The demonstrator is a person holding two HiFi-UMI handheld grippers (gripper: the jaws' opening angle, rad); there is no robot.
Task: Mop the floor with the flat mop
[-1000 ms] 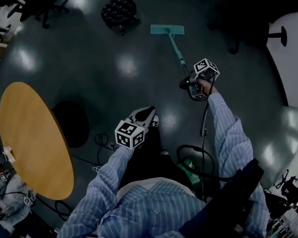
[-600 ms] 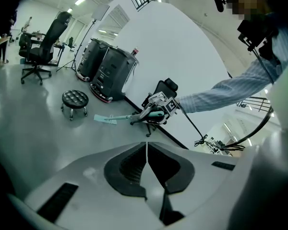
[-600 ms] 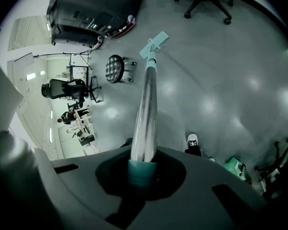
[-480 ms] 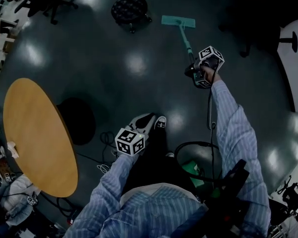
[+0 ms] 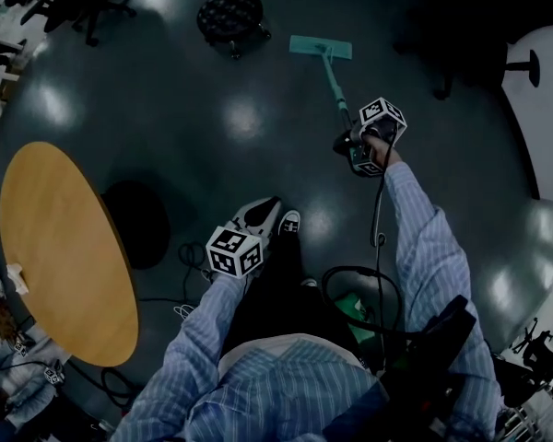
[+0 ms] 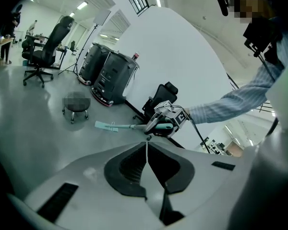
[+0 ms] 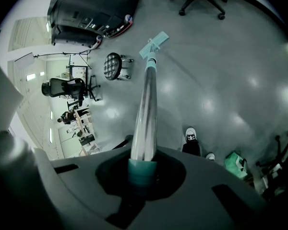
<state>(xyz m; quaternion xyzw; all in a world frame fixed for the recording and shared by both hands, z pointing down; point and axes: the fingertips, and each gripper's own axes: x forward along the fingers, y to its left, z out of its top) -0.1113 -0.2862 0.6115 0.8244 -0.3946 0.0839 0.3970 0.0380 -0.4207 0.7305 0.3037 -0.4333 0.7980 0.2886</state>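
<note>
Shiny floor (image 5: 166,109) lies under the flat mop (image 5: 321,48), and because only the right gripper (image 5: 348,147) squeezes it while the left gripper (image 5: 263,215) is closed on nothing, it might swing and bump the stool (image 5: 230,15).

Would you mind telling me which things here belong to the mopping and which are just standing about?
Mopping: mop, clamped in the right gripper; floor.
Standing about: round table; wheeled stool; office chair; left gripper, shut and empty.
</note>
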